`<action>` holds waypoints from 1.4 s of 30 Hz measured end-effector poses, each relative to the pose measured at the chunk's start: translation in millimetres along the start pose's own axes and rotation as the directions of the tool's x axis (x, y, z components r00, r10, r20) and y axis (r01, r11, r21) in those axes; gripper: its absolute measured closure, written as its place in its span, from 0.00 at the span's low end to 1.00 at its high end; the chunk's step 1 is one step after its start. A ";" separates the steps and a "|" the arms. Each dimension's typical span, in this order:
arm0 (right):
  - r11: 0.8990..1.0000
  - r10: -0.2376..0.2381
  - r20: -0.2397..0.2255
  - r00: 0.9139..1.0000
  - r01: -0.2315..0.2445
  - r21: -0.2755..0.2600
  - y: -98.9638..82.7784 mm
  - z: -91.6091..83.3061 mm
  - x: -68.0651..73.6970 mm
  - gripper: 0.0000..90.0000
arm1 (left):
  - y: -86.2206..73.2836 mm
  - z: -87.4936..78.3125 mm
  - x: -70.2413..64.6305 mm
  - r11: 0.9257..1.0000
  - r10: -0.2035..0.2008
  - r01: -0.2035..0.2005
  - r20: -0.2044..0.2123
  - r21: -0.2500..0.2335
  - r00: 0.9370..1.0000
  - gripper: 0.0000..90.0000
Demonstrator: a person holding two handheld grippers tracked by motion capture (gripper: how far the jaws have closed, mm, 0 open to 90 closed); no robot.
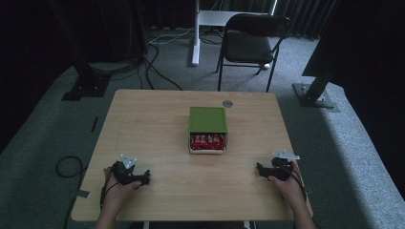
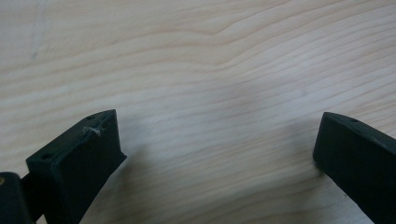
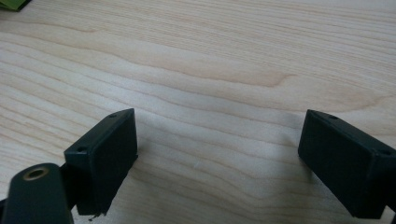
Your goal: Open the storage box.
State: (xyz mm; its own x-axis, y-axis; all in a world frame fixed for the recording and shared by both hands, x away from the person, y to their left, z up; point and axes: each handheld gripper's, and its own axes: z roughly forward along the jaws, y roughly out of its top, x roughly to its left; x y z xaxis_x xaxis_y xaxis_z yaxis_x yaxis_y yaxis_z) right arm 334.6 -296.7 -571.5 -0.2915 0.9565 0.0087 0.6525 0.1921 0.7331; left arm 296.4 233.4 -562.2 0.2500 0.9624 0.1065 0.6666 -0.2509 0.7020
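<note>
Item one, the box (image 1: 207, 143): I find it at the middle of the table (image 1: 143, 124), a shallow pale tray with a green lid (image 1: 207, 119) slid or set toward the far side, so that the near strip of the tray lies uncovered. In that strip I see red packets (image 1: 207, 140) lying side by side (what they are I cannot read at this size).

Item two, the left gripper (image 1: 143, 178): near the front left of the table, held in the person's left hand, jaws spread wide with nothing but bare wood between them, as its own view confirms.

Item three, the right gripper (image 1: 260, 168): near the front right, in the right hand, jaws likewise spread and empty over bare wood. A sliver of green shows at the top corner of its view, which I take for the lid.

Item four, a small round grey disc (image 1: 228, 103) just beyond the box; a chair (image 1: 250, 40) on the floor behind the table.

Progress, as I judge it: nothing is in hand yet. Both grippers sit well apart from the box, one to each side, neither touching it. Whatever is meant for lid or packets, I count the whole of the reaching and gripping as still to do.
</note>
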 end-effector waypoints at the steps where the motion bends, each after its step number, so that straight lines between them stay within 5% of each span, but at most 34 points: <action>1: 1.000 0.000 0.000 1.000 0.000 0.000 0.0 0.0 -0.1 0.13 | 1.5 0.7 -1.9 1.000 0.011 -0.011 0.002 -0.009 1.000 0.02; 6: 1.000 0.001 0.000 1.000 -0.001 0.000 0.1 0.1 -0.1 0.13 | 9.4 3.0 -12.8 0.997 0.070 -0.070 0.009 -0.031 0.997 0.02; 12: 1.000 0.002 0.001 1.000 -0.002 0.000 0.3 0.3 -0.3 0.13 | 17.9 3.8 -28.7 0.986 0.157 -0.155 0.023 -0.064 0.987 0.02; 16: 1.000 0.003 0.002 1.000 -0.003 -0.001 0.4 0.4 -0.4 0.13 | 21.1 6.5 -34.2 0.982 0.171 -0.167 0.033 -0.085 0.985 0.02; 24: 1.000 0.003 0.001 1.000 -0.003 -0.001 0.4 0.4 -0.4 0.13 | 28.0 10.3 -51.4 0.962 0.250 -0.244 0.044 -0.121 0.967 0.02; 32: 1.000 0.003 0.002 1.000 -0.003 -0.001 0.4 0.4 -0.4 0.13 | 36.7 11.6 -71.3 0.920 0.366 -0.357 0.028 -0.159 0.930 0.02; 38: 1.000 0.003 0.002 1.000 -0.003 -0.001 0.4 0.4 -0.4 0.13 | 41.3 13.4 -85.7 0.896 0.420 -0.409 0.028 -0.174 0.907 0.02; 42: 1.000 0.003 0.002 1.000 -0.003 -0.001 0.4 0.4 -0.4 0.13 | 44.0 14.6 -95.1 0.872 0.465 -0.454 0.018 -0.185 0.885 0.02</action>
State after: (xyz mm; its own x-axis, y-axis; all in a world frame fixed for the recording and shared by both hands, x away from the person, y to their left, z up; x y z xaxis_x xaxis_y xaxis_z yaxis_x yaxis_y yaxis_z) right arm 335.3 -297.0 -571.5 -0.2884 0.9575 0.0095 0.6526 0.1893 0.7337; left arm 312.3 129.3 -551.8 0.5437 0.7335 0.4079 0.3379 -0.6362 0.6936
